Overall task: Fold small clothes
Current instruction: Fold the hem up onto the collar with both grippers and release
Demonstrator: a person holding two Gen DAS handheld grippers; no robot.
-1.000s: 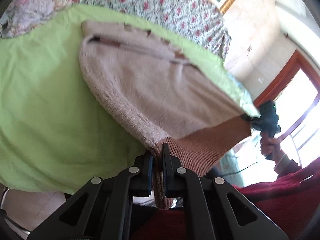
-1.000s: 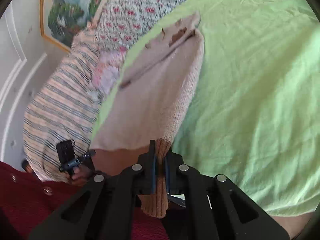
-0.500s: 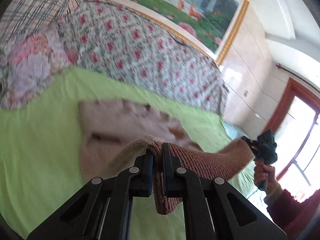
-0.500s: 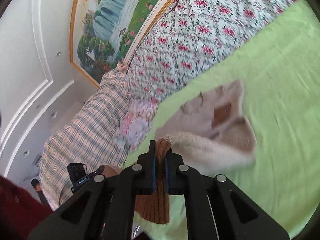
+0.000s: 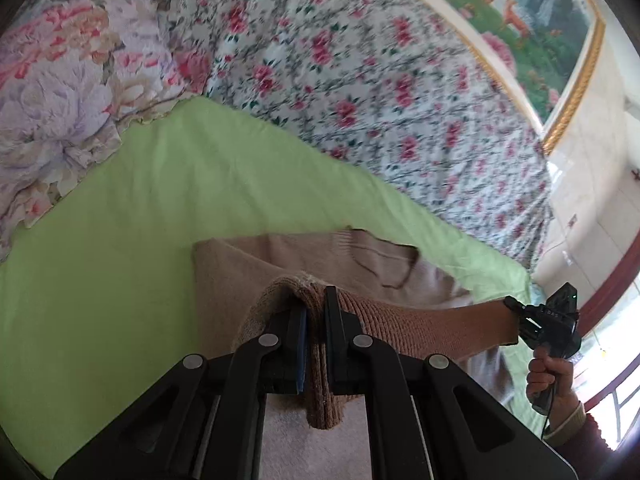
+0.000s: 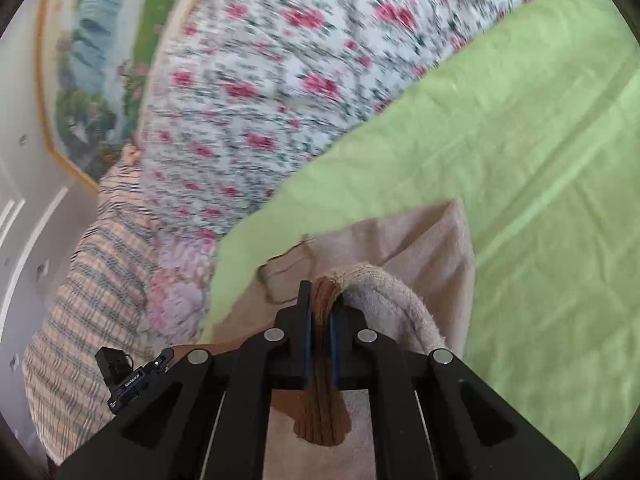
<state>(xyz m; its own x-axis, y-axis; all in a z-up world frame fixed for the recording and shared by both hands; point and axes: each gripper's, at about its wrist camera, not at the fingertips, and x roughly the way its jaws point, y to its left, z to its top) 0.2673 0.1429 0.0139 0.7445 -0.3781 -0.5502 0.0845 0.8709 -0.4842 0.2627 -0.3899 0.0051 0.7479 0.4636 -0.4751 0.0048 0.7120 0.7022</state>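
Observation:
A small beige knit sweater with a brown ribbed hem lies on the green sheet. My left gripper is shut on one hem corner. My right gripper is shut on the other hem corner. The hem is stretched between the two grippers, carried over the sweater's upper part, whose neckline lies flat beyond it. The right gripper also shows in the left wrist view, and the left gripper in the right wrist view. The sweater body lies ahead of the right fingers.
A floral quilt lies behind the green sheet. A flowered pillow and a plaid blanket lie at the left. A framed painting hangs on the wall. A window is at the right.
Both grippers have carried the hem up and forward over the sweater toward its neckline, folding the lower half onto the upper half. Both stay shut on the hem.

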